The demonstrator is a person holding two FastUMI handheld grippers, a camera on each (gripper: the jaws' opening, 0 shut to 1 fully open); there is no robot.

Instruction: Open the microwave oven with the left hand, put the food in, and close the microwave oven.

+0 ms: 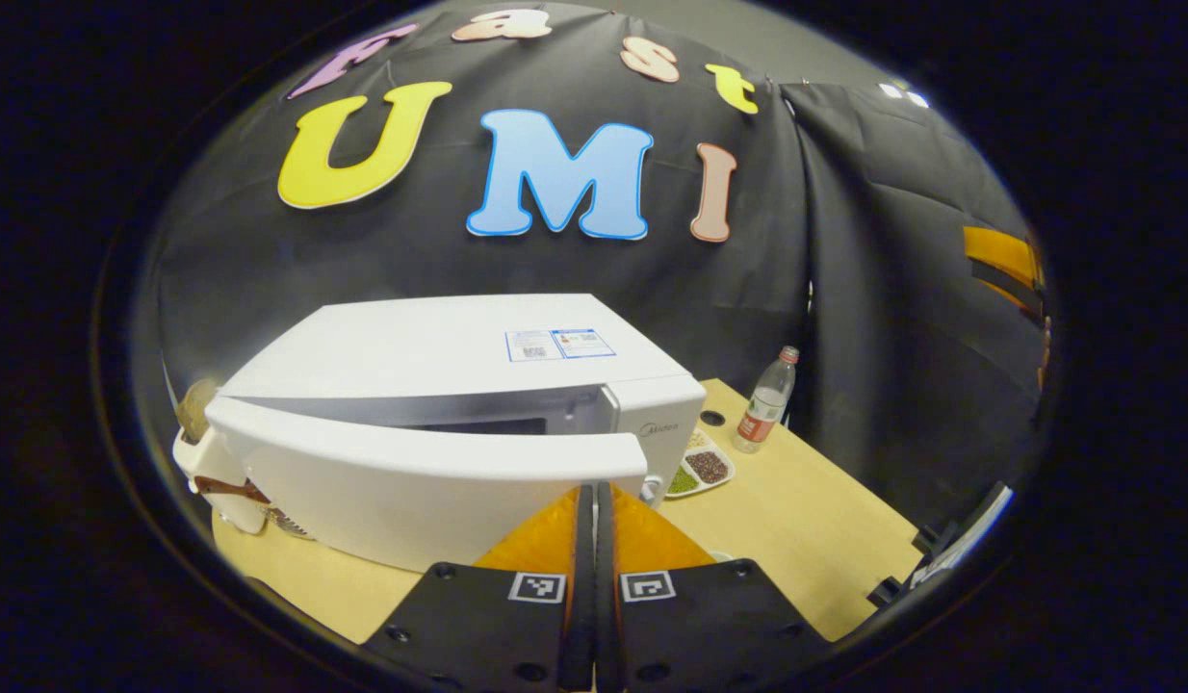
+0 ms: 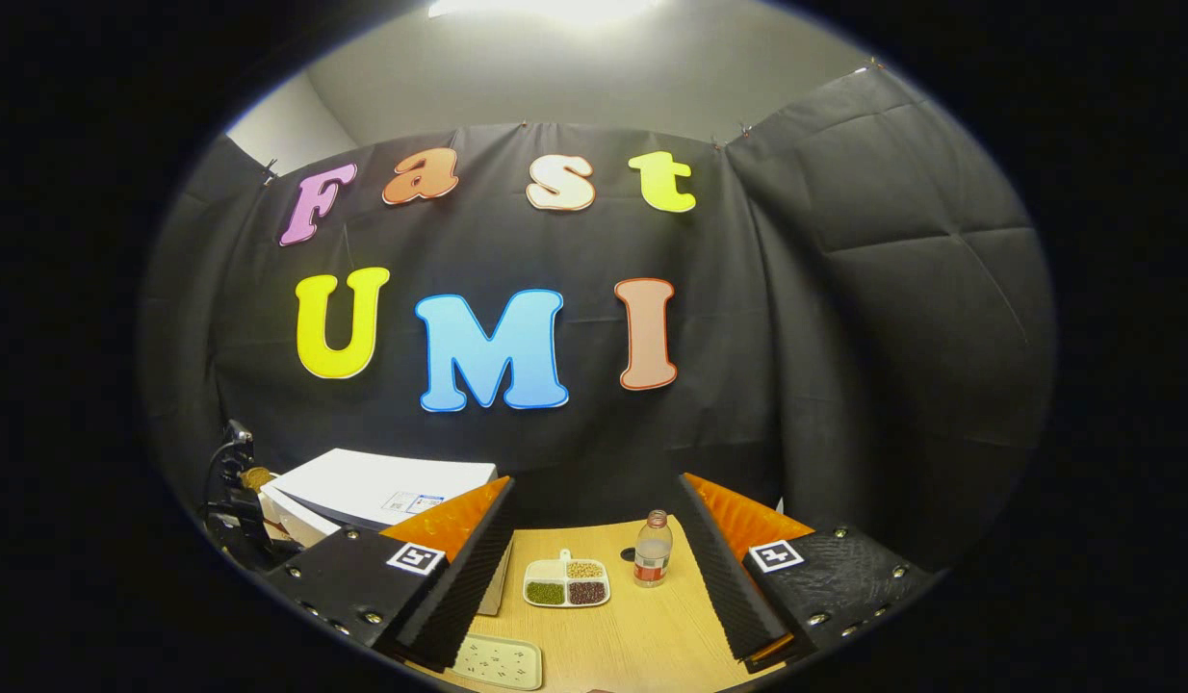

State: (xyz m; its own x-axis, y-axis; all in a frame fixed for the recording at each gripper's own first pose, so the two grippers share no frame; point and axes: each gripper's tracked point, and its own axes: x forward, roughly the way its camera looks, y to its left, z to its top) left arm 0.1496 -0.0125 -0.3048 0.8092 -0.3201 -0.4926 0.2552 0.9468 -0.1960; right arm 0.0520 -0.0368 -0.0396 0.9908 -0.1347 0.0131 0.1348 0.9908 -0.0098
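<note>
- Nearest the lens in the left gripper view, the left gripper [image 1: 595, 500] has its two fingers pressed together with nothing between them; their tips sit at the free right end of the microwave door [image 1: 430, 491], but whether they touch it cannot be told
- Behind them the microwave oven [image 1: 459, 351] stands on the wooden table [image 1: 796, 520]; its door is ajar, swung out toward the camera, and the dark slit behind the door's top edge hides the inside
- At the far left of that view, a white object with a brown strap [image 1: 219, 476] pokes out from behind the door's hinged end; it is partly covered and hard to identify
- Right of the oven, a divided food tray [image 1: 700, 469] lies on the table, half hidden by the oven's front corner, with green and dark brown fillings showing
- Farther right, a clear bottle [image 1: 765, 401] with a red label stands upright, apart from the tray
- In the right gripper view, the right gripper [image 2: 599, 568] is spread wide and empty above the table
- Its left finger covers the oven's front, so only the white top shows
- Between the fingers lie the tray and, just beside it, the bottle
- At the bottom edge a pale perforated mat [image 2: 498, 661] is cut off
</note>
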